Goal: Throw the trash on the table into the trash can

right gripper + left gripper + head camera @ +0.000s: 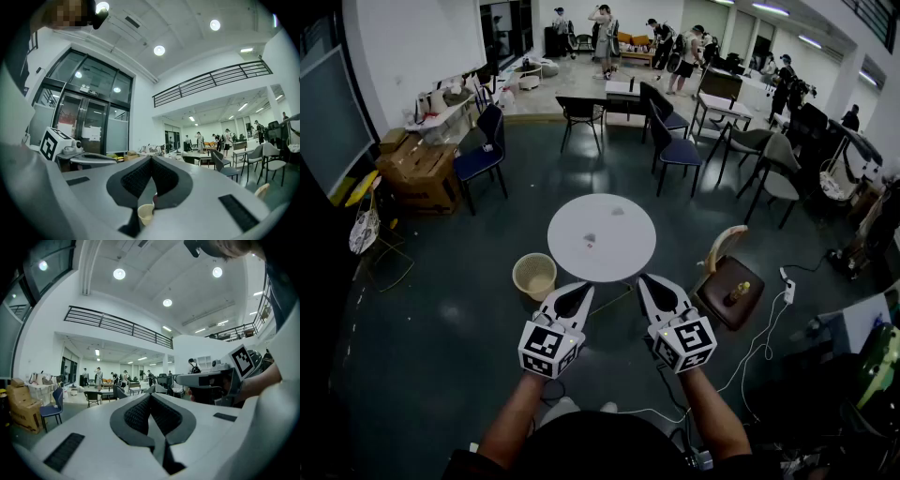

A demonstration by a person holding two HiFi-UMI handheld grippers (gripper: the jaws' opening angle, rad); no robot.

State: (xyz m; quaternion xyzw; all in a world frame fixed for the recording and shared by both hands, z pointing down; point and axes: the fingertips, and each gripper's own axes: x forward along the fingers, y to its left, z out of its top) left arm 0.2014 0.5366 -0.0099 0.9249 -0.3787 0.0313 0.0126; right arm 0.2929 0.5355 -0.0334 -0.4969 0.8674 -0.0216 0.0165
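- Tongs, head view: the left tongs (581, 291) and right tongs (649, 281) are both clenched with nothing in them. They are held side by side, just short of the near edge of the round white counter (623, 258).
- Head view, the task's thing: the trash (589, 240) is a small dark scrap near the middle of the counter. A fainter mark lies further back. Both are too small to identify.
- Judged handling: probably very light and soft, like crumpled paper or wrapper. It should slide easily on the smooth top, so it is best pinched across its bulk from above, with the tips closing low.
- Head view, destination: the beige trash can (534, 275) stands on the floor just beside the counter, to its left.
- Left gripper view: the left tongs (151, 397) have their ribbed pads together, empty. Neither trash nor can is visible.
- Right gripper view: the right tongs (151, 158) have their pads met at the tip, gripping nothing. A beige, cup-shaped vessel (145, 214) shows through the gap below, possibly the can.
- Writing: none is legible. The cubes carry only black-and-white square markers.
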